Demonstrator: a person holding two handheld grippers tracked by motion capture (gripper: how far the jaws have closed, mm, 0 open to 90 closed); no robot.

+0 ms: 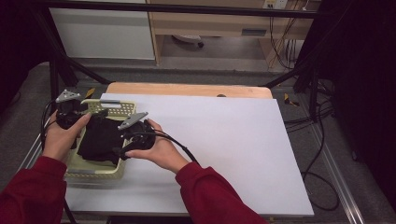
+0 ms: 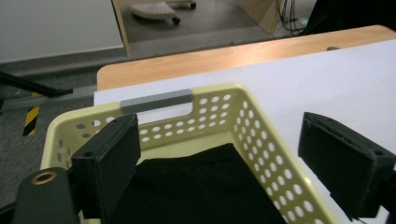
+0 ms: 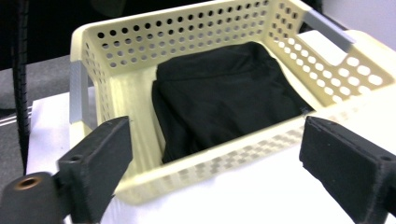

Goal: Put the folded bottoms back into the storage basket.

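Both tools, left tool (image 1: 70,112) and right tool (image 1: 135,137), are spread, holding nothing; the black cloth (image 3: 224,93) lies in the basket (image 3: 140,186). Drawing back carelessly could catch the rim and shift the basket.

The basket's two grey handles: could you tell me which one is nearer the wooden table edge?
The far-end handle, on the basket wall beyond the black cloth.

1. In the high view, the right tool (image 1: 122,151) and its hand cover the near right part of the black cloth (image 1: 99,137) and of the basket (image 1: 114,108).
2. In the left tool view, the bottom edge cuts off the cloth and the basket's near walls.
3. The left tool (image 1: 80,113) has its tips hidden behind the hand.
4. The bench (image 1: 233,140) is cut off at the near edge by the sleeves.
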